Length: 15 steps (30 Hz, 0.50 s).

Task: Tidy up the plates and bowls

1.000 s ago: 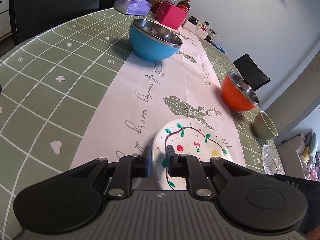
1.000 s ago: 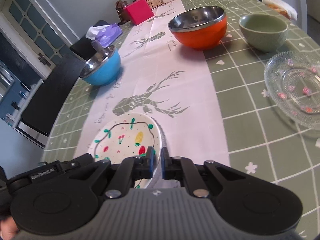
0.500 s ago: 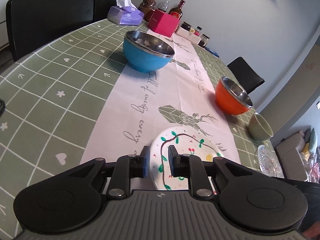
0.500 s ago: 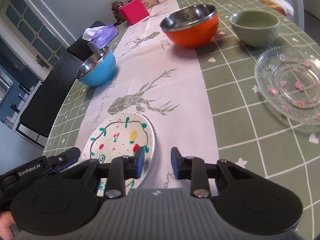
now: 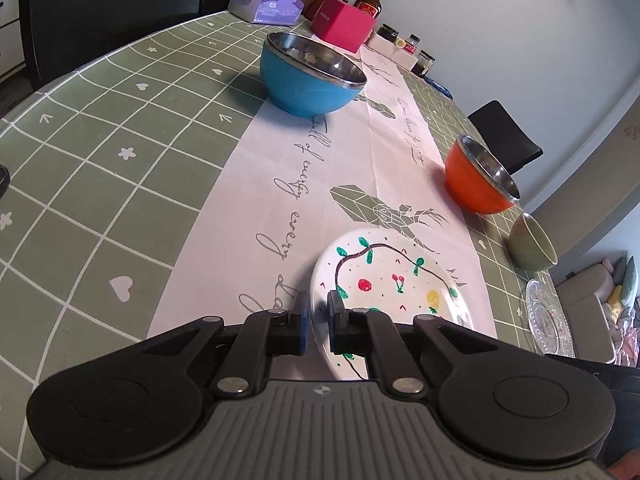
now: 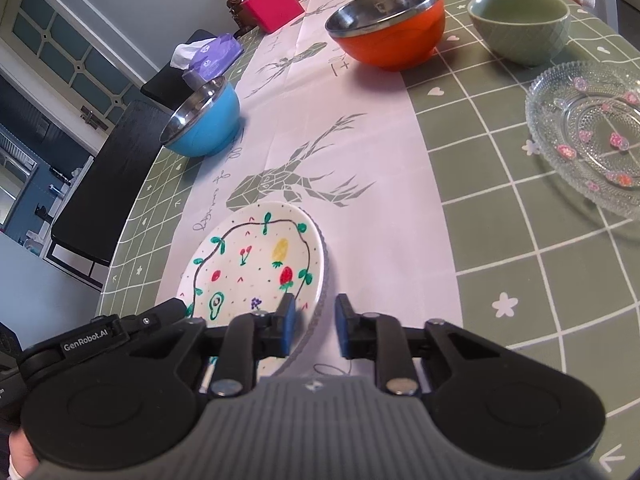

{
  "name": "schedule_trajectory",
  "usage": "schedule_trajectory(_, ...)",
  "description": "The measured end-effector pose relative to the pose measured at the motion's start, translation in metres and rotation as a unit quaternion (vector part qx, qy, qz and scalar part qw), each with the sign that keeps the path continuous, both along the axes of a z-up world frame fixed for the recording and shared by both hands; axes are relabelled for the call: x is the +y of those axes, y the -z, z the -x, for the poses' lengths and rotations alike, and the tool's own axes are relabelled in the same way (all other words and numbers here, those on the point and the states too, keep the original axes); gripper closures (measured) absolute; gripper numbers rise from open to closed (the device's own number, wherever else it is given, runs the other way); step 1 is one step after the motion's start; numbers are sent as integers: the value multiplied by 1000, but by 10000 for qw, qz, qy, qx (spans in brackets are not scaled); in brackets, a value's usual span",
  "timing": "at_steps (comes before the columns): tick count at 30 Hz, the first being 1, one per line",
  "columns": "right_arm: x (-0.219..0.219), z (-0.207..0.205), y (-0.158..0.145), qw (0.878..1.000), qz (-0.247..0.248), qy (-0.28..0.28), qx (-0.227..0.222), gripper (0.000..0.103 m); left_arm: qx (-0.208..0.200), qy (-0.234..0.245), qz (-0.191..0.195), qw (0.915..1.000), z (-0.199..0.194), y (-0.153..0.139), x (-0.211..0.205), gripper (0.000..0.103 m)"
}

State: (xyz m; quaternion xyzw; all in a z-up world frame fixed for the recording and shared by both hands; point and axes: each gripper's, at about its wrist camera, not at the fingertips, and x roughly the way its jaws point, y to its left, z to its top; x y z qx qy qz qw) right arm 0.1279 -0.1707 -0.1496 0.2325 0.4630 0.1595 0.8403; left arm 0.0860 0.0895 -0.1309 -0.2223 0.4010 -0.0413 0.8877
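the left gripper (image 5: pixel 318 322) is closed on the near rim of the painted plate (image 5: pixel 394 280), one finger outside the rim and the other finger on the inner side. in the left wrist view this plate lies at about 1 o'clock, just in front of the fingers, on the white runner (image 5: pixel 320 176) with the deer print. in the right wrist view the right gripper (image 6: pixel 314 330) has its jaws apart at a middle width and it holds nothing; the right edge of the painted plate (image 6: pixel 256 264) passes between the two fingers, but i cannot see that they touch it. the plate appears there at 11 o'clock, with drawings of cherries, a strawberry, a pineapple and an avocado inside a dark line. the left gripper's body (image 6: pixel 92 342) shows at 9 o'clock in this view, at the plate's left side. further on the green checked tablecloth (image 6: pixel 500 240), at 2 o'clock, stands the glass plate (image 6: pixel 588 132) with pink flowers, well apart from the painted plate. the blue bowl (image 6: pixel 204 120) is at 10 o'clock on the edge of the runner. the orange bowl (image 6: pixel 390 24) is at 12 o'clock and the green bowl (image 6: pixel 520 24) just beside it at 1 o'clock, apart from each other. at the far end are a purple tissue box (image 6: pixel 210 54), a pink box (image 6: pixel 272 10) and some bottles (image 5: pixel 370 0).
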Motion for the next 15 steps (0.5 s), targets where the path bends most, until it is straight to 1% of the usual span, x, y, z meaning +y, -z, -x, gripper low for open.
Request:
schedule_trajectory(3,3,0,-1,9999,85,-26,-45,90,-50,64,-187,9998,0,-2,-5,93)
schedule_trajectory(8,1,1,-1,10000,55,-22,-45,90,-138,92,-392,9991,2,-4,-8,93)
schedule_trajectory(12,-5,5,-10,9994,205,74,-255,86,-462,126,-742,9961,7,-19,-10,92)
schedule_trajectory(13,-8,6,-12,9992,242,106,-298,84,-551,194,-811,9950,8,-24,-11,92)
schedule_trajectory(15,-14,7,-15,9986,316,187,-368,79,-693,376,-844,9933,7,-34,-16,92)
